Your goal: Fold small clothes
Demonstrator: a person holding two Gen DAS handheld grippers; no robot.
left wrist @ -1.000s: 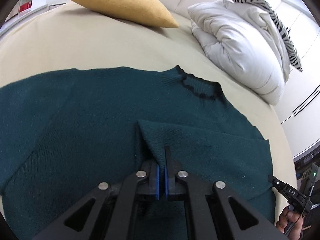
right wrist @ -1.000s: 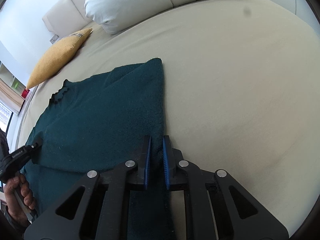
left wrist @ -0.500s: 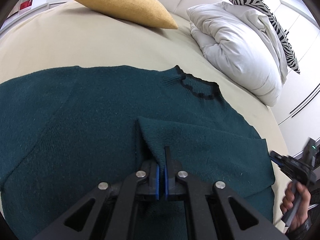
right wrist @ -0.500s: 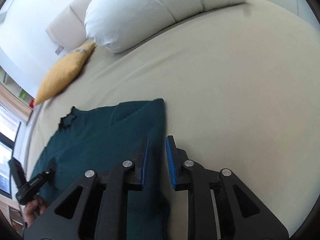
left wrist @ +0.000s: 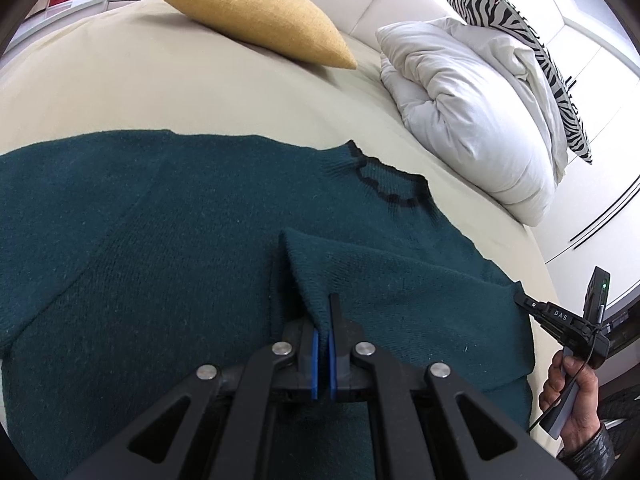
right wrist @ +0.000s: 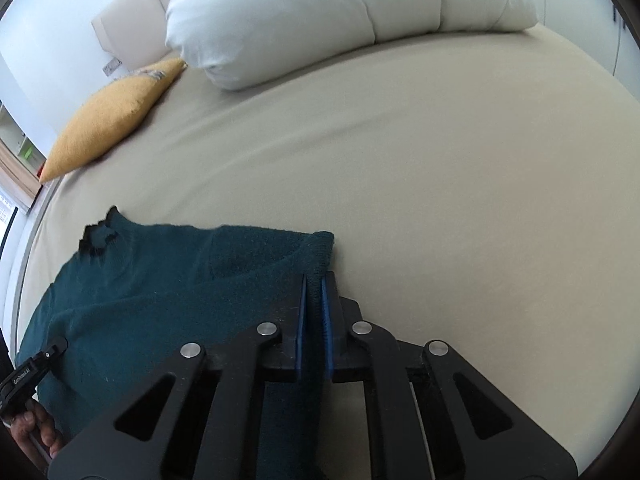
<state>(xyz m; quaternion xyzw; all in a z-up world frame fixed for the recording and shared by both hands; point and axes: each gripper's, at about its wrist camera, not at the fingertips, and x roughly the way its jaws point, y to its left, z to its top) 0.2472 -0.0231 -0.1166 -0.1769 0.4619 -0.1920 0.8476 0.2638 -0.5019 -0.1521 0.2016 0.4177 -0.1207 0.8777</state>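
1. The bed (left wrist: 120,80) is lying ahead of both tools, carrying everything.
2. The white duvet (left wrist: 472,108) is sitting far ahead and right of the left hand-held gripper (left wrist: 322,344).
3. The green sweater (left wrist: 160,240) is lying flat on the bed, spreading left and ahead of that tool, collar (left wrist: 388,188) farther ahead.
4. The yellow cushion (left wrist: 256,16) is resting far ahead.
5. The left hand-held gripper is pinching a raised sweater fold.
6. The right hand-held gripper (right wrist: 314,320) is clamping the sweater's edge (right wrist: 320,256).
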